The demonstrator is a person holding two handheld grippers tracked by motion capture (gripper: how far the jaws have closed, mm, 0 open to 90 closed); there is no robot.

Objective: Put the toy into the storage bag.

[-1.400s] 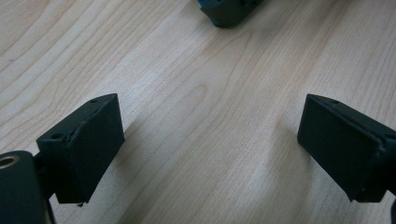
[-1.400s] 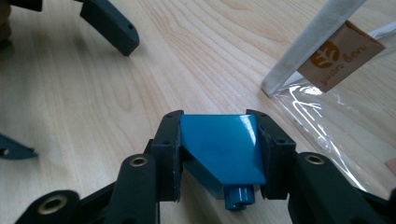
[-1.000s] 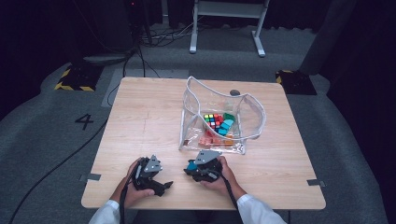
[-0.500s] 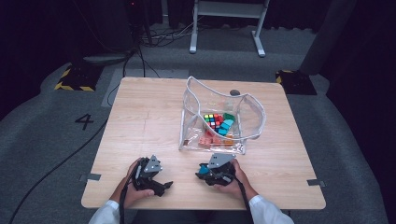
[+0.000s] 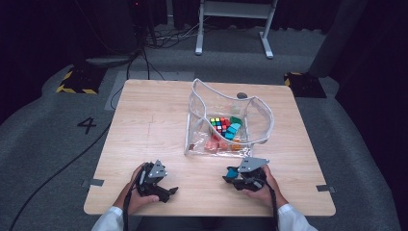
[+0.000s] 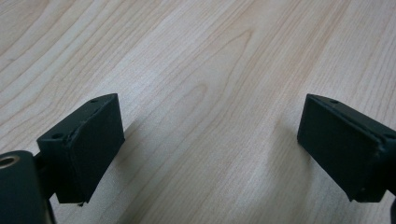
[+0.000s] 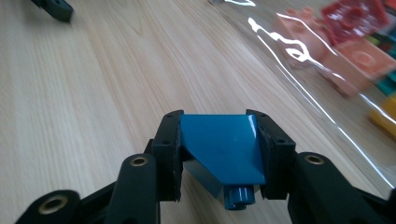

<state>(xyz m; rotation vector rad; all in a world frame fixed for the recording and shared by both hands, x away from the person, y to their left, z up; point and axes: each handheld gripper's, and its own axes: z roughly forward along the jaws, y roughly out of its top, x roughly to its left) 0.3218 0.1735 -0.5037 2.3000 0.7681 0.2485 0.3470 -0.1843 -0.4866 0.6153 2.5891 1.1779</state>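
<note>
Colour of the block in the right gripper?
Blue block, clamped in the right gripper; clearest in the right gripper view.

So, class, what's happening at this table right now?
A person sits at a wooden table with tongs in each hand. The right tongs are shut on a blue block near the table's front edge. The left tongs rest open over bare wood with nothing between them. Farther back sits a clear plastic bag of colourful blocks and a puzzle cube.
</note>
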